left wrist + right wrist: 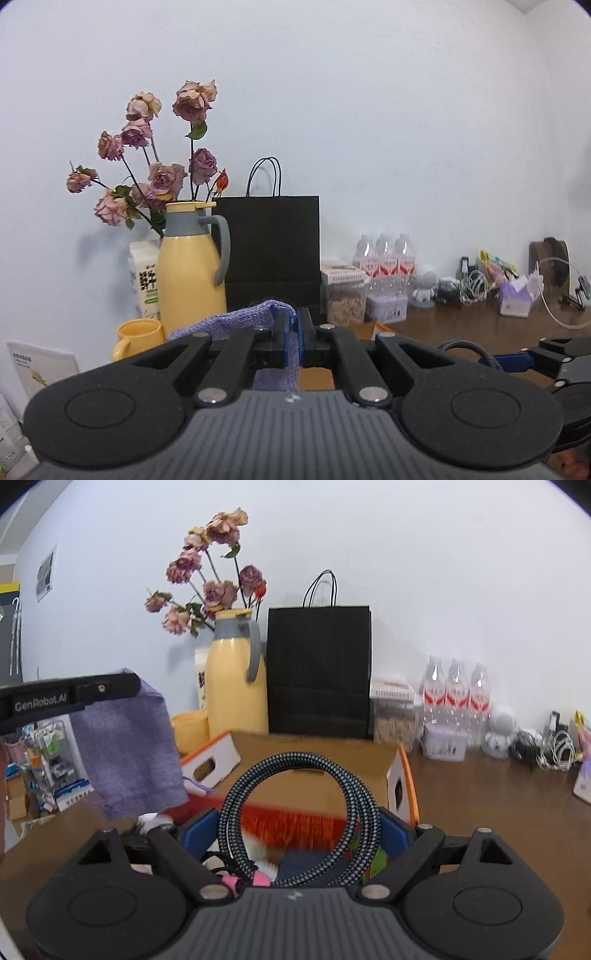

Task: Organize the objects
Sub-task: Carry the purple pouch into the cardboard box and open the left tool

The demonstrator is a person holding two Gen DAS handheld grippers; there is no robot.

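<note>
At left of the right wrist view, the left gripper (133,685) pinches a purple cloth (129,749) that hangs above the table (498,805). At lower centre the right gripper (299,834), jaws wide, holds a coiled braided cable (360,812) before an open cardboard box (317,753).

- Your left gripper (294,334) hides most of the purple cloth (236,321).
- The orange-red thing (291,825) behind the coiled cable (299,812) is too blurred to name.
</note>
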